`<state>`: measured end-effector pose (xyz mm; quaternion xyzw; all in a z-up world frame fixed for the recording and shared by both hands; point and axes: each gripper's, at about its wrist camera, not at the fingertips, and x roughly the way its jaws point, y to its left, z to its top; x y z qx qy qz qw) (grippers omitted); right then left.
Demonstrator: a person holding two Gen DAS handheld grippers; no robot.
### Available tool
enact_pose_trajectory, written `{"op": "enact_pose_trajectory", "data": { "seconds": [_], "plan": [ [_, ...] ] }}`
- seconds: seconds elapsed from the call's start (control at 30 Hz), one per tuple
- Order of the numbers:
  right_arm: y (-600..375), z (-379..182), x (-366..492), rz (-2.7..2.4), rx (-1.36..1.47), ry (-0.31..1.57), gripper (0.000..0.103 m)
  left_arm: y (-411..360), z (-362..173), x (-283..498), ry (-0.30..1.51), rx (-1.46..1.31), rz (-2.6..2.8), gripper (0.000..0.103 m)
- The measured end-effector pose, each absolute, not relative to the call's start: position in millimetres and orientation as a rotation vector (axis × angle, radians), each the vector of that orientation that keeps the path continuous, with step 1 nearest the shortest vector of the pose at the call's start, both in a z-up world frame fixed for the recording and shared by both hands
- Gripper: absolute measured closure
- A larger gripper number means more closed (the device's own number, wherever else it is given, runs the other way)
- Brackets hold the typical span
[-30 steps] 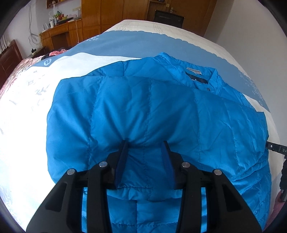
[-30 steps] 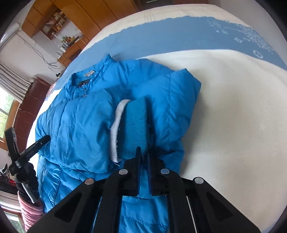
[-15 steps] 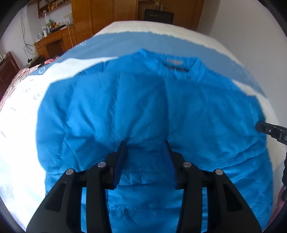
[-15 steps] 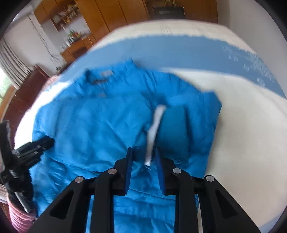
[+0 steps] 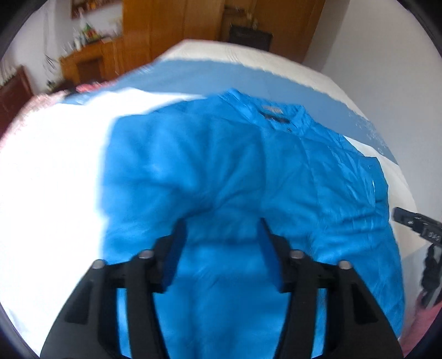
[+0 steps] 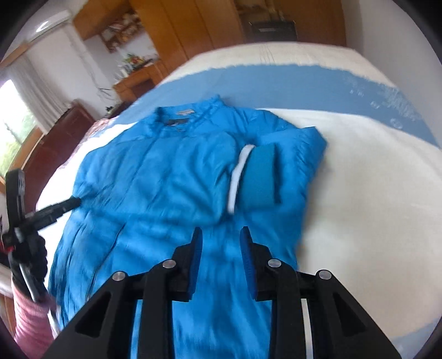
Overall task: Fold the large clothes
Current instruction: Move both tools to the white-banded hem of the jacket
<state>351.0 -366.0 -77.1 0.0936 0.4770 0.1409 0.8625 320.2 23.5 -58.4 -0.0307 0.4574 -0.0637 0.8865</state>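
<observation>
Blue puffer jacket lies flat on the bed, filling the centre of both wrist views, collar toward the top of the frame. Both sleeves are folded across the body; the knit cuff with its white edge sits right of centre in the right wrist view.

Left gripper: released, jaws have just been opening, wide apart above the jacket, nothing pinched between the pads.

Right gripper: released too, jaws have just been opening to a narrower gap; the cuff lies just beyond the tips, apart from them.

Both frames are motion-blurred. Wooden wardrobe runs along the top of the frame.
</observation>
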Motion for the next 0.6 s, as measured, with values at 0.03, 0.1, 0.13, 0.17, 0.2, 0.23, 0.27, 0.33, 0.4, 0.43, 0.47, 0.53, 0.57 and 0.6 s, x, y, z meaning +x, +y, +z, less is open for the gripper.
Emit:
{"op": "enact_pose_trajectory", "data": {
  "seconds": [0.03,0.1,0.13,0.17,0.2,0.23,0.27,0.33,0.4,0.43,0.47,0.53,0.57,0.6],
  "plan": [
    [-370,-73,334,0.308,0.194,0.990,0.071,32,-55,303,0.933,-0.050,-0.108,0.044],
    [-375,-70,310,0.333,0.200,0.990,0.068,47,-53,276,0.925,-0.024,-0.061,0.039],
    [-377,-70,297,0.345,0.205,0.996,0.068,53,-54,262,0.928,-0.015,-0.035,0.039],
    [-377,-70,287,0.355,0.206,1.001,0.066,62,-56,244,0.933,-0.013,-0.008,0.038],
    [-378,-70,274,0.362,0.206,1.003,0.063,70,-58,229,0.935,-0.019,0.004,0.037],
    [-378,-71,260,0.366,0.209,1.006,0.061,77,-59,218,0.938,-0.027,0.010,0.035],
    [-379,-72,245,0.376,0.213,1.008,0.058,86,-62,202,0.948,-0.039,0.021,0.034],
    [-383,-75,219,0.401,0.228,1.011,0.055,103,-68,177,0.968,-0.063,0.042,0.033],
    [-385,-77,195,0.420,0.248,1.014,0.051,119,-75,150,0.987,-0.099,0.065,0.032],
    [-387,-78,181,0.431,0.264,1.015,0.050,125,-78,142,0.991,-0.119,0.062,0.032],
    [-388,-81,169,0.438,0.281,1.020,0.046,132,-83,131,1.001,-0.156,0.049,0.031],
    [-388,-88,149,0.449,0.305,1.037,0.044,139,-90,115,1.014,-0.216,0.027,0.031],
    [-388,-91,143,0.449,0.311,1.043,0.043,143,-94,108,1.019,-0.249,0.014,0.031],
    [-388,-94,136,0.447,0.322,1.051,0.043,144,-98,103,1.023,-0.275,0.000,0.031]
  ]
}}
